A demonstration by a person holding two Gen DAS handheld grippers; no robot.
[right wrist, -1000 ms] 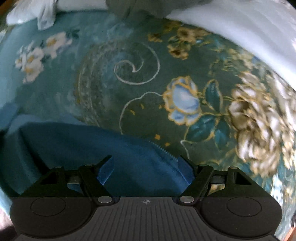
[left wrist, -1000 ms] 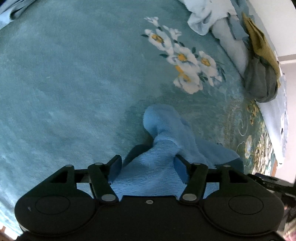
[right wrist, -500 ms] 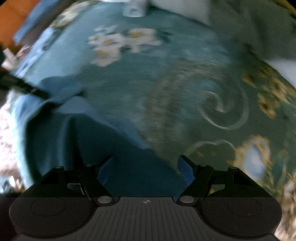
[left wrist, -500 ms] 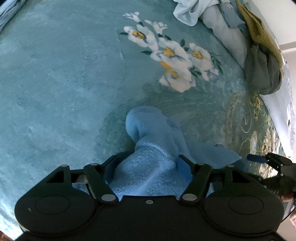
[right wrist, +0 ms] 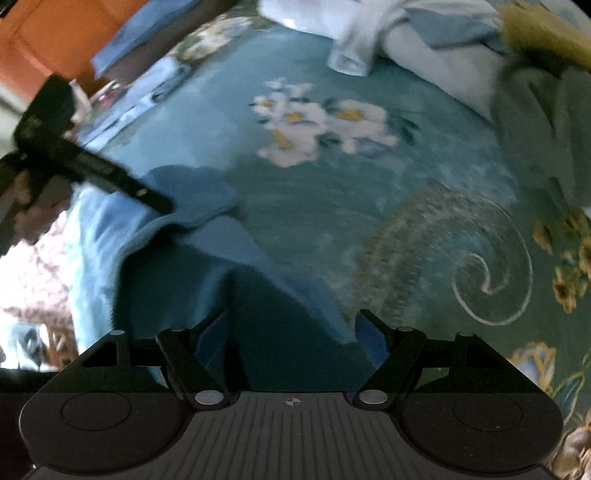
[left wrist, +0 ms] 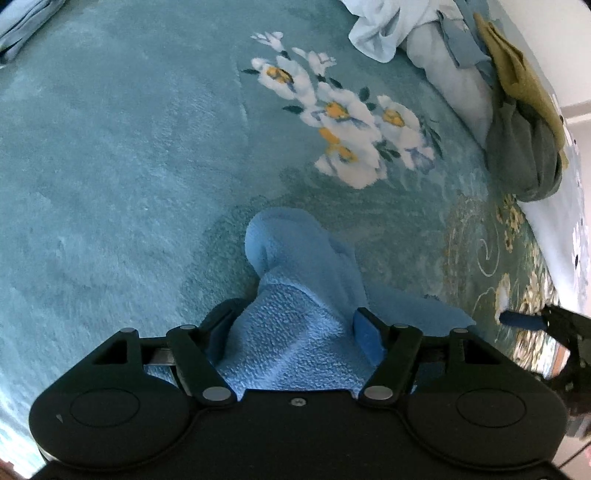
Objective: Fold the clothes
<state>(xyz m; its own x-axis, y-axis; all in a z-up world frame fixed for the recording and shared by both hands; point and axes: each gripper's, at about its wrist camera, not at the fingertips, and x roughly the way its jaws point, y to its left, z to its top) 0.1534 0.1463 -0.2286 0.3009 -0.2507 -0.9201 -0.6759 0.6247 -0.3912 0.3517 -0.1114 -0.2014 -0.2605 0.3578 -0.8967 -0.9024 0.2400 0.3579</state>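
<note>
A light blue fleece garment (left wrist: 295, 273) lies bunched on the teal floral blanket (left wrist: 129, 147). My left gripper (left wrist: 295, 325) stands wide open with the cloth bulging up between its fingers. In the right wrist view the same garment (right wrist: 207, 258) spreads to the left, and its dark folded edge runs between the fingers of my right gripper (right wrist: 291, 328), which is open too. The left gripper shows there as a dark bar (right wrist: 92, 170) lying on the cloth. The right gripper's blue fingertip (left wrist: 521, 320) shows at the right edge of the left wrist view.
A heap of other clothes lies at the far edge: pale blue-white pieces (left wrist: 424, 40), an olive-yellow one (left wrist: 517, 70) and a grey-green one (left wrist: 524, 158). A folded blue item (left wrist: 22, 26) sits far left. Orange furniture (right wrist: 62, 33) stands beyond the bed.
The right gripper has swung left, from the gold swirl pattern towards the white flowers and the left gripper. The left gripper has drawn back slightly with the cloth still between its fingers.
</note>
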